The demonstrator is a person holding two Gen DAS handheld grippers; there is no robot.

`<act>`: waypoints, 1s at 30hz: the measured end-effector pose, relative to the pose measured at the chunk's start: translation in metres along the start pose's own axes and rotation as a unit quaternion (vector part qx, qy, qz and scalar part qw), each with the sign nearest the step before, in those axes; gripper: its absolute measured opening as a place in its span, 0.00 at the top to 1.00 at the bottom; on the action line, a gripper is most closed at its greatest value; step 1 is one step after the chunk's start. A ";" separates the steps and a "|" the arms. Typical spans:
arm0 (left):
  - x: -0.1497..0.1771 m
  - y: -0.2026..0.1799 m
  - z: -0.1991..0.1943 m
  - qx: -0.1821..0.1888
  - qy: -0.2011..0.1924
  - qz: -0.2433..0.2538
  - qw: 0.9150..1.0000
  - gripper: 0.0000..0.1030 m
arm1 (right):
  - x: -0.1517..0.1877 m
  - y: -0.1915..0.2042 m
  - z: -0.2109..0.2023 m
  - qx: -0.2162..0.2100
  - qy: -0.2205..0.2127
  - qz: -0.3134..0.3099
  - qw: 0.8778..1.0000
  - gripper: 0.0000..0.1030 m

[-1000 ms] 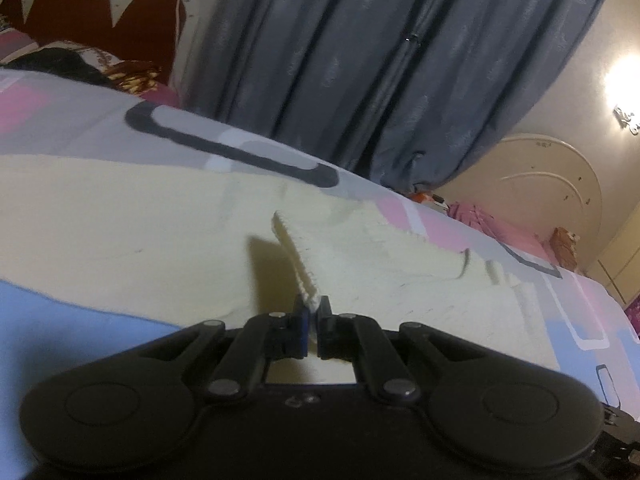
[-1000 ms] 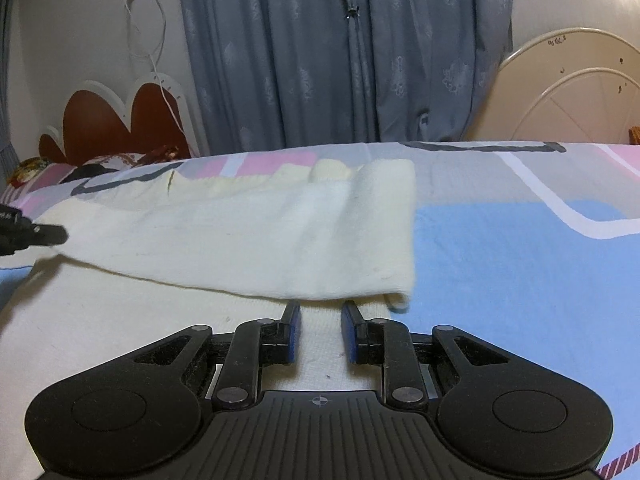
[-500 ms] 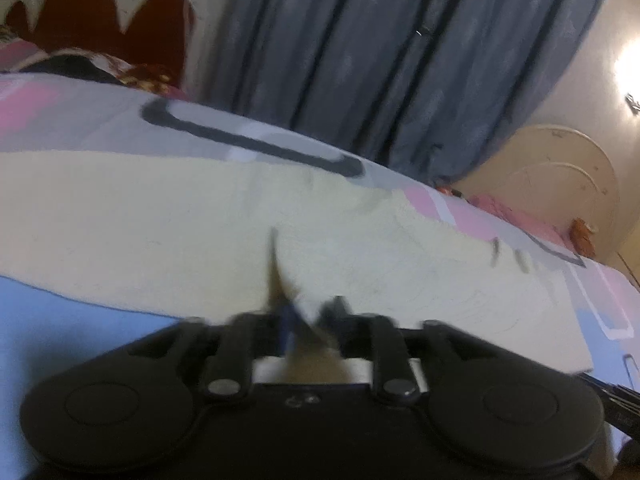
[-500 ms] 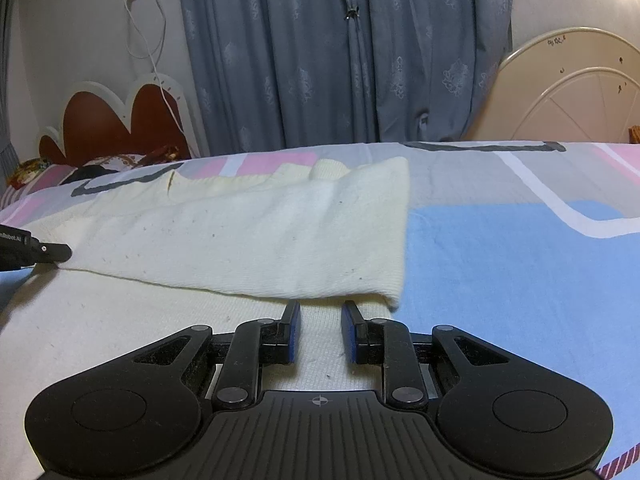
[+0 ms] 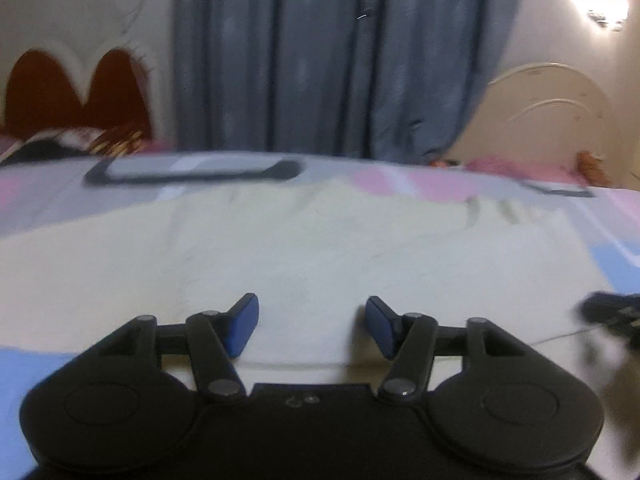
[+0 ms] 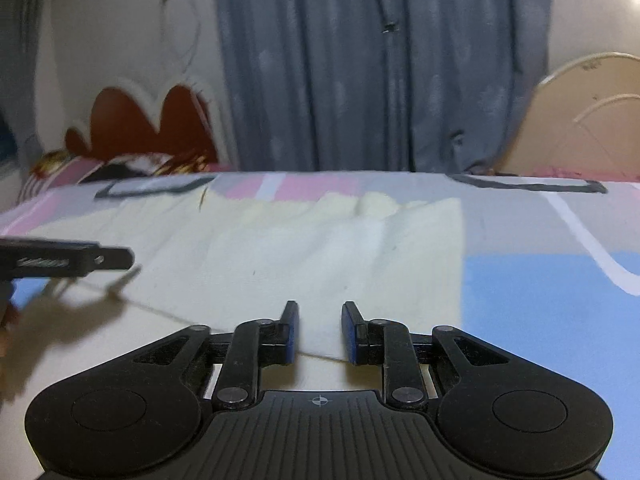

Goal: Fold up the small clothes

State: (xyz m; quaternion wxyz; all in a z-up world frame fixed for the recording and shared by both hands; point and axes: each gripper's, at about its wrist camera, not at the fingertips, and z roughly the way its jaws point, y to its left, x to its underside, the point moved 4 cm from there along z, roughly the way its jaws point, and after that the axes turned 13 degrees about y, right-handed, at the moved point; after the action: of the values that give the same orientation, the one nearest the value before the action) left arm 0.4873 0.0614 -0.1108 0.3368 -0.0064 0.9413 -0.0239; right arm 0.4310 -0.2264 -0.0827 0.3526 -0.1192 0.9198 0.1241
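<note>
The left gripper [image 5: 312, 322] hangs low over the cream knitted garment [image 5: 304, 248], its blue-padded jaws spread wide with nothing between them. The right gripper [image 6: 319, 330] sits likewise just above the garment [image 6: 320, 252], its jaws parted by a narrower gap and holding nothing; a fold edge of the cloth runs across just beyond its fingertips. The garment lies flat on the patterned bedsheet [image 6: 540, 300], with an upper layer folded over a lower one and its right edge ending against a blue patch of the sheet. In the right wrist view, the left gripper's dark tip [image 6: 80, 260] pokes in over the garment's left side; in the left wrist view a blurred dark shape at the garment's right edge is probably the right gripper. Beyond the garment, the sheet shows pink, grey and dark outlined blocks. Farther off from the garment stand a red scalloped headboard [image 6: 148, 124] to its left, blue-grey curtains [image 6: 380, 72] straight behind it, and a cream rounded bed frame [image 5: 552, 116] to its right
</note>
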 end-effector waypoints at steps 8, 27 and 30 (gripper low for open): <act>-0.027 -0.020 0.002 0.017 -0.022 0.014 1.000 0.43 | -0.030 -0.046 0.000 0.005 -0.039 0.050 0.998 0.77; -0.035 -0.021 0.016 0.008 -0.027 0.020 0.999 0.41 | -0.068 -0.077 0.034 0.071 -0.005 0.035 0.997 0.77; -0.024 -0.034 0.026 0.006 -0.007 0.045 0.999 0.35 | -0.062 -0.039 0.025 0.042 -0.012 -0.009 0.999 0.77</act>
State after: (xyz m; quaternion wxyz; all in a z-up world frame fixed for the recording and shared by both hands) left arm 0.5216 0.0266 -0.1139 0.3441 0.0376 0.9381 -0.0143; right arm 0.5033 -0.2474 -0.0642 0.3695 -0.1113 0.9188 0.0830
